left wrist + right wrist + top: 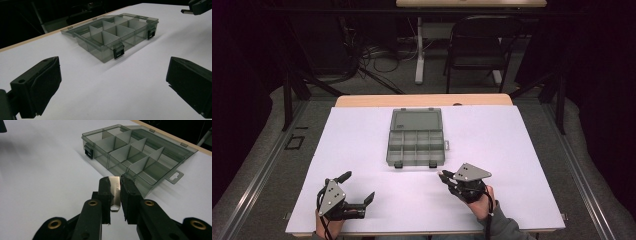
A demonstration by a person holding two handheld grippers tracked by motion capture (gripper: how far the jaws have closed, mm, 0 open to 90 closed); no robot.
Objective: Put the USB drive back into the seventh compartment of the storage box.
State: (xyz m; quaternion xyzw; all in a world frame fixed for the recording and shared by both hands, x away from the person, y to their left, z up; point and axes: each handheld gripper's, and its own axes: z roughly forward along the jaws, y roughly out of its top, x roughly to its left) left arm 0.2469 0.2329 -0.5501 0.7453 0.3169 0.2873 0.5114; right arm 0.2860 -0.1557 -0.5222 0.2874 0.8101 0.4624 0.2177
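Smoky plastic organizer box point(416, 142) lid open, compartments empty, right tool point(115, 185) clenched on small metal piece point(115, 192), left tool point(112, 82) released.

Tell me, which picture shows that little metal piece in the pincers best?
The right gripper view: the metal piece sits close up, pinched between the right gripper jaws. The high view has it as a speck at the right gripper's tip; the left gripper view as a far-off sliver.
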